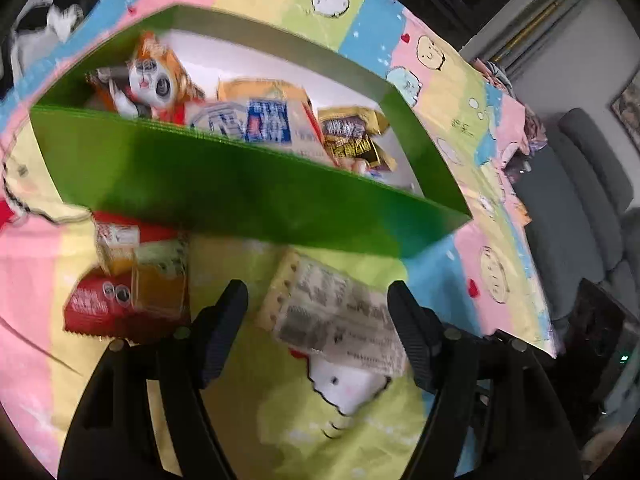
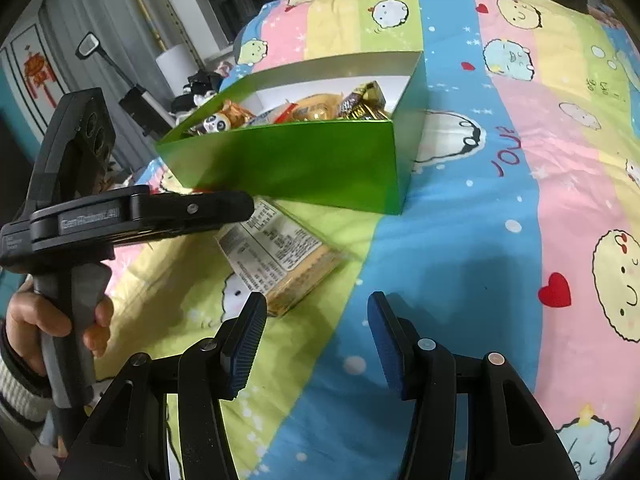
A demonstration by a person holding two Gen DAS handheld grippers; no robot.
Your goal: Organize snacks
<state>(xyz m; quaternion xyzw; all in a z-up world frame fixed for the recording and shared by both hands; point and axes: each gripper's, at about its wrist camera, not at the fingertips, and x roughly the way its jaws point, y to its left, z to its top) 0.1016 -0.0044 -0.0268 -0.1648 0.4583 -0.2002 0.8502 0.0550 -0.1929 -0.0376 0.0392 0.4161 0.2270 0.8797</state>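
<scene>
A green box (image 1: 224,184) holds several snack packs, among them an orange panda pack (image 1: 160,76), a blue-and-white pack (image 1: 264,120) and a gold-brown pack (image 1: 352,140). The box also shows in the right wrist view (image 2: 304,164). A cracker pack with a white label (image 1: 336,312) lies on the bedspread in front of the box, between my left gripper's open fingers (image 1: 318,300). It also shows in the right wrist view (image 2: 280,256). A red snack pack (image 1: 104,308) and an orange pack (image 1: 160,284) lie to its left. My right gripper (image 2: 316,332) is open and empty.
The colourful cartoon bedspread (image 2: 500,200) covers the bed. A grey sofa (image 1: 580,200) stands beyond the bed's right edge. My left gripper's body and the hand holding it (image 2: 80,220) fill the left of the right wrist view.
</scene>
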